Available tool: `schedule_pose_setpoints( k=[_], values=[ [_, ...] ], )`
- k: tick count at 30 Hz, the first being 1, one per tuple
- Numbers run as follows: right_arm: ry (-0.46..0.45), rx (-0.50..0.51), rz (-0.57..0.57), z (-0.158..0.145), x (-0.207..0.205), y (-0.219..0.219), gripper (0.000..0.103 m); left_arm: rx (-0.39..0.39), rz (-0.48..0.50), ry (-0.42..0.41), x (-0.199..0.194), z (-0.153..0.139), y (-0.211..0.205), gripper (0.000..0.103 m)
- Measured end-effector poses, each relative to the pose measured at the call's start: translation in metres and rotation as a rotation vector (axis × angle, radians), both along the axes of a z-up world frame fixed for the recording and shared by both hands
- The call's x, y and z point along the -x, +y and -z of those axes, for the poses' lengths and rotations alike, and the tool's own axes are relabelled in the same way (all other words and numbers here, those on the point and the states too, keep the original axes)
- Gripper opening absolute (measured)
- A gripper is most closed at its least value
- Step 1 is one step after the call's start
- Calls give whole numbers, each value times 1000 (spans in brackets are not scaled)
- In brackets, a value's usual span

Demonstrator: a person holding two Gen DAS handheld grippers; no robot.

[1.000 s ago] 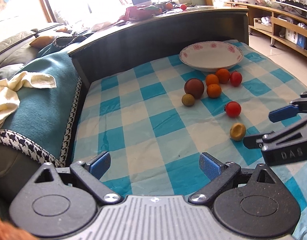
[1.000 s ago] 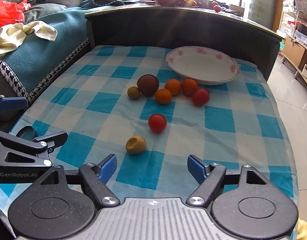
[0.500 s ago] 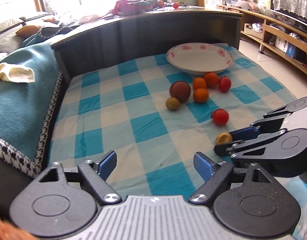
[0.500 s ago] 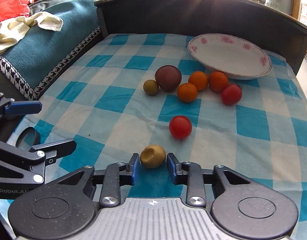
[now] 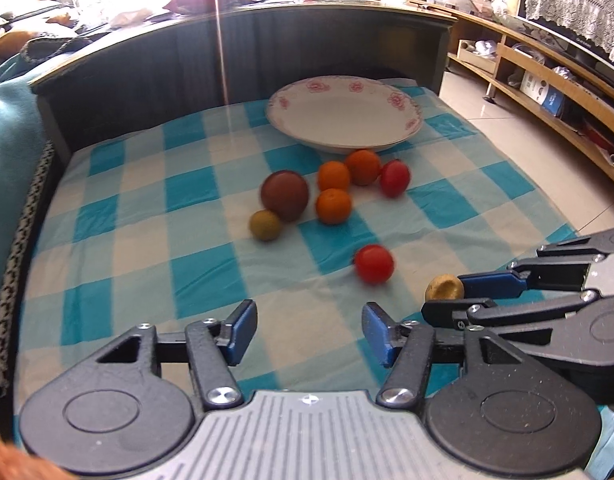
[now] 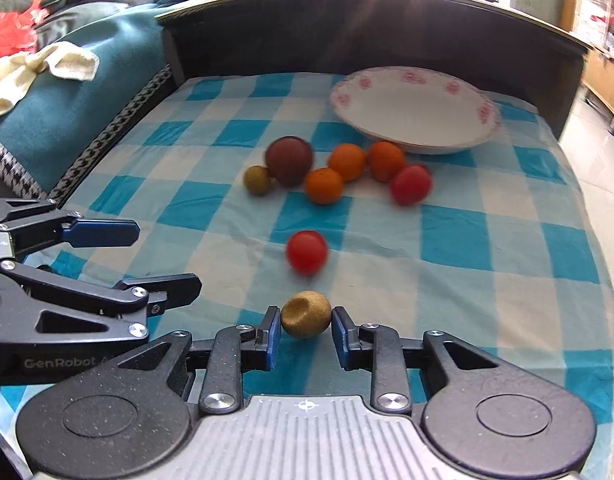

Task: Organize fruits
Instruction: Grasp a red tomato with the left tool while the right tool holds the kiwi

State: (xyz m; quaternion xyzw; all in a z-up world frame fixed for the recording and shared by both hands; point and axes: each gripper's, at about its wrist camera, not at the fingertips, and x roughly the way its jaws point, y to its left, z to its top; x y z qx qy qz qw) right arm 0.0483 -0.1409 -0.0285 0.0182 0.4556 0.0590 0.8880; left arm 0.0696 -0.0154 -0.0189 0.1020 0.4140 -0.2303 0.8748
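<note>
My right gripper point(image 6: 305, 326) is shut on a small tan fruit point(image 6: 305, 319), with both blue pads touching its sides; the fruit also shows in the left wrist view point(image 5: 444, 287). My left gripper point(image 5: 306, 332) is open and empty over the checked cloth. A red tomato point(image 6: 306, 252) lies just ahead of the held fruit. Farther off lie a dark round fruit point(image 6: 289, 161), a small olive fruit point(image 6: 257, 179), three oranges point(image 6: 324, 185) and a second tomato point(image 6: 410, 184). An empty white flowered bowl point(image 6: 415, 108) stands behind them.
The blue checked cloth point(image 6: 467, 240) covers the table, bounded at the back by a dark curved panel point(image 6: 347, 32). A teal sofa throw point(image 6: 67, 92) lies to the left. The floor point(image 5: 527, 140) and wooden shelves point(image 5: 547, 80) are to the right.
My right gripper moved forward and closed on the tan fruit. My left gripper moved forward toward the fruits and stayed open.
</note>
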Motion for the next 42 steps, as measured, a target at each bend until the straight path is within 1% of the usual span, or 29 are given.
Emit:
schedule_pose_setpoints(
  k=[3, 7, 9, 12, 15, 18, 19, 20, 21, 29, 32, 36, 42],
  values=[
    [-3, 4, 34, -1, 3, -12, 22, 1, 18, 8, -6, 4, -15, 61],
    [1, -15, 77, 0, 6, -30, 22, -3, 39, -10, -14, 8, -30, 57],
    [2, -23, 94, 0, 7, -37, 22, 6, 51, -12, -18, 9, -36, 52],
    [4, -47, 114, 0, 9, -45, 22, 32, 71, -9, -25, 9, -44, 50],
    [0, -52, 123, 0, 10, -49, 22, 33, 91, -12, -28, 11, -53, 49],
    [7, -64, 138, 1, 12, -56, 22, 43, 106, 7, -30, 18, -58, 48],
    [8, -67, 143, 1, 12, -58, 22, 44, 113, 14, -30, 21, -60, 47],
    [11, -69, 148, 2, 13, -60, 22, 33, 116, 20, -30, 23, -63, 42],
    [13, -70, 150, 2, 13, -61, 23, 22, 115, 21, -30, 26, -65, 40],
    [6, -67, 169, 2, 15, -69, 23, 47, 111, 24, -33, 25, -63, 39],
    [4, -63, 178, 1, 15, -72, 23, 52, 109, 30, -34, 23, -61, 38],
    [-2, -76, 192, -3, 14, -76, 23, 65, 107, 16, -30, 14, -56, 38],
    [-31, -74, 193, -17, -3, -72, 23, 91, 108, -33, -33, -8, -57, 38]
  ],
)
